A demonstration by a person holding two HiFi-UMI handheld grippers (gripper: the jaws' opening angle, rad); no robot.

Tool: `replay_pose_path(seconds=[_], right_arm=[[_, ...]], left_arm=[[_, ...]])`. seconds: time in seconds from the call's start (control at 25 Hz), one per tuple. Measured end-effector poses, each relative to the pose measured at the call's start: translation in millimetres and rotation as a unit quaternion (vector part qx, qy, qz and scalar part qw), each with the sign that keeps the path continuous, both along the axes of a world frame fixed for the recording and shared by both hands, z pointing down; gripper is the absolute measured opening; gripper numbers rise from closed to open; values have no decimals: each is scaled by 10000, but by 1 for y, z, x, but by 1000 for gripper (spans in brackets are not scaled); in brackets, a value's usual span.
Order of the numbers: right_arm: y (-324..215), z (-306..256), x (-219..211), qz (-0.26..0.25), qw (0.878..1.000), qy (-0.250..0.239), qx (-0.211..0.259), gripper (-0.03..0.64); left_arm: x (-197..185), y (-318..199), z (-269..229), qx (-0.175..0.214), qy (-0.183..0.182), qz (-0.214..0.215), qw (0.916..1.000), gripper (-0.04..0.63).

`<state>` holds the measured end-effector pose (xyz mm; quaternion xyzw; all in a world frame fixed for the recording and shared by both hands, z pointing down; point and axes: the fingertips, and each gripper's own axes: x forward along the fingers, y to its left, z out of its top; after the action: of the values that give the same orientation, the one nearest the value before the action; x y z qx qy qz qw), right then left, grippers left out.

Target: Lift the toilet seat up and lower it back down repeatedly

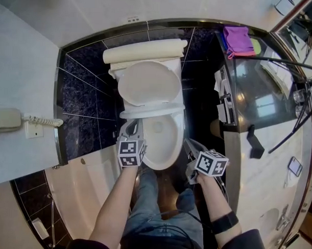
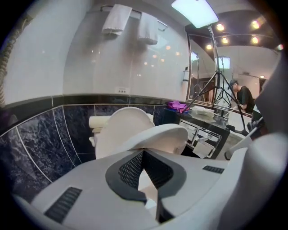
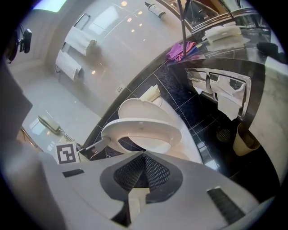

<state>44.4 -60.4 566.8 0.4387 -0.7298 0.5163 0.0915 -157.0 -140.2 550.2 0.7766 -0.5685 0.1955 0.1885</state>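
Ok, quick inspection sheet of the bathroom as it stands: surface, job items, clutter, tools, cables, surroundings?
Surface: dark tiled floor with a drain.
Job's things: toilet seat half raised; lid upright.
Clutter: purple cloth on the counter; beige bin on the floor.
Grippers: left tool shut, tips at the seat's left edge; right tool shut, empty, clear of the toilet.
Cables: coiled cord from the wall phone.
Surroundings: bathtub at left, dark wall tiles.
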Motion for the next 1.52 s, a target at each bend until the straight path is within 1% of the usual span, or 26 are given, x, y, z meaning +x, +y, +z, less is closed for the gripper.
replay_pose_path(seconds=[0.16,0.4,0.56,0.68,0.88,1.0,1.16,1.36,1.52], right_arm=[[4,0,10,39,9999,113,58,18],[-3,-8,13,-160,9983,443,330,18],[-5,-10,8,-236,9978,479,391,19],[-5,-9,6,-267,9975,512,399,20],[-6,-8,5,-280,9975,527,389,19],[-9,-11,5,-296,9970,564,432,19],[-12,-16,4,-397,9956,662,526,18],[-16,-34,2,-640,9919,771,785,20],[-12,-56,7,-947,9839,1065,1074,20]], left_arm=[[-6,-37,-6,177,-214,77,9996,0],[-13,-86,-9,345,-458,171,9982,0],[-16,-112,-11,357,-544,195,9977,0],[-23,-129,-11,356,-573,136,9976,0],[-33,-142,-11,385,-682,99,9969,0],[-29,-136,-19,338,-630,169,9973,0],[-25,-114,-28,261,-611,228,9975,0],[-27,-69,-55,263,-675,195,9972,0],[-26,-19,-83,256,-676,174,9972,0]])
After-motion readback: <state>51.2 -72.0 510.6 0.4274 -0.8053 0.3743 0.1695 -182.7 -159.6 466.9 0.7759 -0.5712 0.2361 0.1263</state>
